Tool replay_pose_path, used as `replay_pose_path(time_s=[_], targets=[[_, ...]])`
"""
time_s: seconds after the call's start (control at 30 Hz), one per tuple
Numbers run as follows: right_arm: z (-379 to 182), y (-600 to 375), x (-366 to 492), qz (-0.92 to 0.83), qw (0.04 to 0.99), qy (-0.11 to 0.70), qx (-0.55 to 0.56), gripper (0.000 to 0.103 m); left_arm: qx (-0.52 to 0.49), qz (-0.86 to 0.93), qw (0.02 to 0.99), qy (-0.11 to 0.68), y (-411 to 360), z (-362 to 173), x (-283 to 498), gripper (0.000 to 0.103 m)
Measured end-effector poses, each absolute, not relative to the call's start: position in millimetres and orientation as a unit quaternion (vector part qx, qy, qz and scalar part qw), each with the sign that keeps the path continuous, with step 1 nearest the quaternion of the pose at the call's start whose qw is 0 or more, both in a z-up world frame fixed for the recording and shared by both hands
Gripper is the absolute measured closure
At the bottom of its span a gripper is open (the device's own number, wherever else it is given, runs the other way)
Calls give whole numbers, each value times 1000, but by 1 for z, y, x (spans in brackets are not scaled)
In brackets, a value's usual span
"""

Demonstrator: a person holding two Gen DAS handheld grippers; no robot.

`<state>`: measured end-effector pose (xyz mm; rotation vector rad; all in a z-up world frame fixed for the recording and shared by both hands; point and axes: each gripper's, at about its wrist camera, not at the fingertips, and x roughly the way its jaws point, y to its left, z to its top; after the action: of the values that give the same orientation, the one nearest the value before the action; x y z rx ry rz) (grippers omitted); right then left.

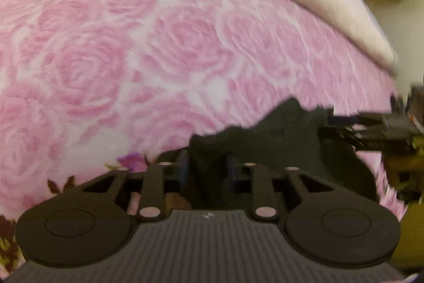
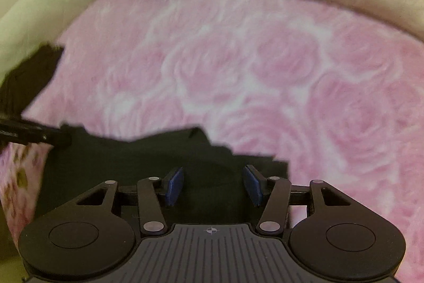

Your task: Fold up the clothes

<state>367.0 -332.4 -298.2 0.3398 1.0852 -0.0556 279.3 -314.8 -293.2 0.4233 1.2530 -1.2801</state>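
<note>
Dark garment on the rose-print bed

My left gripper [image 1: 206, 171] pinches the dark garment [image 1: 278, 142] at lower centre; my right gripper [image 2: 213, 184] stands open over it on the pink bedspread [image 1: 132, 44].

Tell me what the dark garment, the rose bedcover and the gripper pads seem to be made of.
Dark garment: soft matte cloth, probably knit; it bunches limply.
Rose bedcover: likely plush or embossed fabric, its roses looking raised; blur leaves this open.
Pads: blue, matte, probably rubber or foam.
</note>
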Motion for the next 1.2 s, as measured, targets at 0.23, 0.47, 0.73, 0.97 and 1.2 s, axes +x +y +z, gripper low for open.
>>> replay_pose_path(time_s=[0.23, 0.47, 0.73, 0.97, 1.2], targets=[[-284, -326, 379, -19, 848, 506, 155, 69, 156, -541, 633, 531, -298, -287, 290, 100], [-301, -332, 387, -20, 847, 508, 158, 66, 163, -526, 621, 557, -306, -311, 296, 99], [-276, -365, 360, -108, 852, 484, 167, 56, 162, -517, 627, 559, -291, -291, 309, 89], [-232, -317, 305, -47, 870, 444, 209, 56, 250, -585, 622, 456, -268, -246, 260, 89], [-290, -294, 237, -40, 826, 488, 279, 56, 308, -637, 541, 455, -259, -278, 186, 87]])
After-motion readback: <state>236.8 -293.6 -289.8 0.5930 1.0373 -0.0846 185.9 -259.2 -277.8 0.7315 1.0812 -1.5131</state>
